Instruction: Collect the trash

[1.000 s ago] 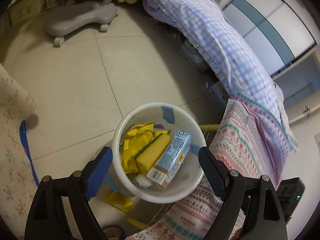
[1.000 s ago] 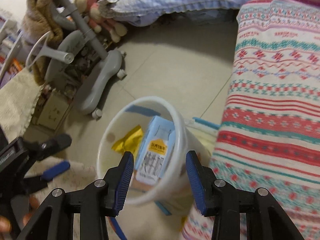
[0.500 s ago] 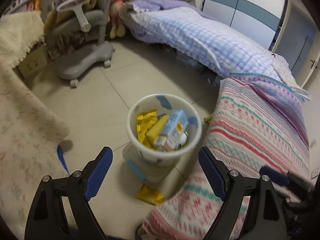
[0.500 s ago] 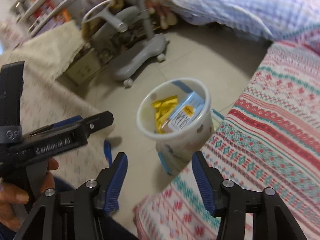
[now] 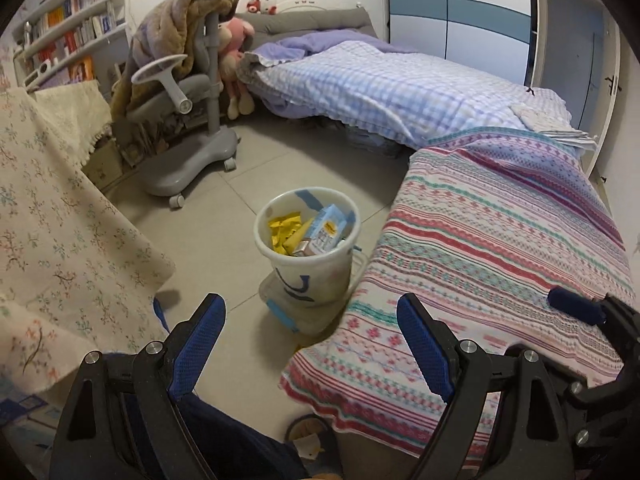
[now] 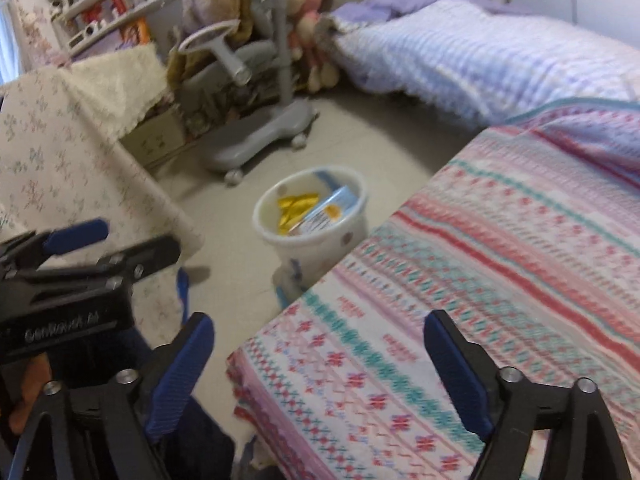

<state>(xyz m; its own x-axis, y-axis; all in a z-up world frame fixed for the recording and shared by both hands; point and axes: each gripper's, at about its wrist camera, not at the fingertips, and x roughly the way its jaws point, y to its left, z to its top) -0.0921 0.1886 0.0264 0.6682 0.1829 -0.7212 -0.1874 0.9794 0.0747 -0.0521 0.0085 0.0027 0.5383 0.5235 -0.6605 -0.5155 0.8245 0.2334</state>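
White bin holding yellow wrappers and carton, both grippers' jaws spread, empty

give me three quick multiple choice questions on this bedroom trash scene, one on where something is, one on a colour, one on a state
1. Where does the white trash bin stand?
A. on the floor beside the striped blanket
B. on top of the bed
C. on the seat of the grey chair

2. What colour are the crumpled wrappers in the bin?
A. red
B. yellow
C. green

3. How are the left gripper and the right gripper?
A. both shut on trash
B. left shut, right open
C. both open and empty

Answers: 1 A, the bin's base rests on the tiles at the blanket's edge. 2 B, they show bright yellow next to the light blue carton. 3 C, each pair of blue pads stands wide apart with nothing between.
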